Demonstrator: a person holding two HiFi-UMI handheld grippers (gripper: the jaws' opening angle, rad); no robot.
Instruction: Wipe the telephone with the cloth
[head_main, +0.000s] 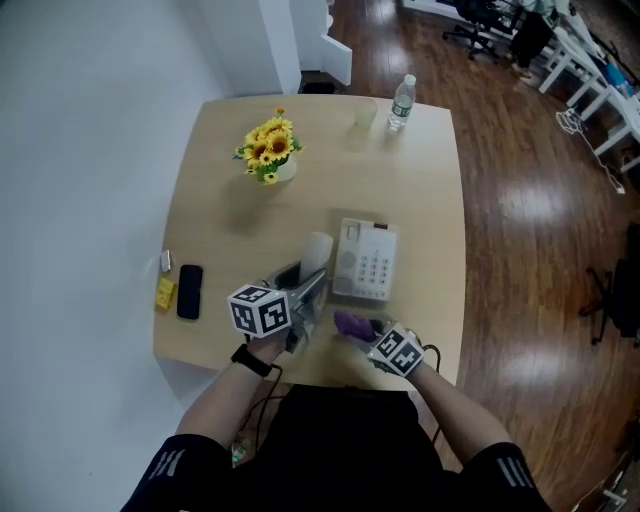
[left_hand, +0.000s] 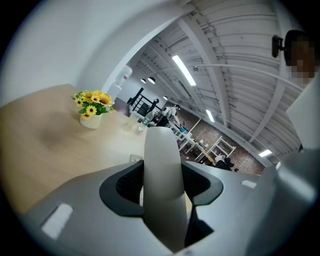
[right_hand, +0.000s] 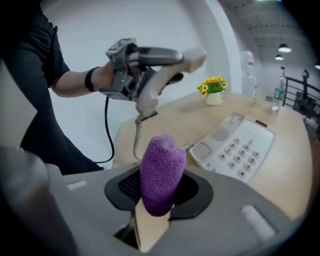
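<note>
- The left gripper (head_main: 303, 294) has its 2 jaws pressed onto the white plastic handset (head_main: 316, 252), which sticks out past them and is lifted off its cradle.
- The right gripper (head_main: 366, 331) pinches a folded purple terry cloth (head_main: 349, 322). In the right gripper view the cloth (right_hand: 161, 172) stands upright between the 2 jaws.
- The white push-button telephone base (head_main: 366, 262) lies flat on the light wooden table (head_main: 420, 200), near its front-right part. The handset is just to its left and the cloth is just in front of it, apart from it.
- A coiled white cord (right_hand: 136, 141) hangs from the handset down to the table, beside the cloth and between it and the left gripper.
- Yellow sunflowers in a small white pot (head_main: 268, 150) stand well behind the base, toward the far left of the table.
- A clear plastic water bottle (head_main: 401, 102) and a clear cup (head_main: 364, 114) stand together at the far edge.
- A flat black smartphone (head_main: 189, 291) and a small yellow block (head_main: 165, 293) lie side by side at the left edge, well apart from the telephone.
- A dark wooden floor (head_main: 520, 220) lies to the right of the table.
</note>
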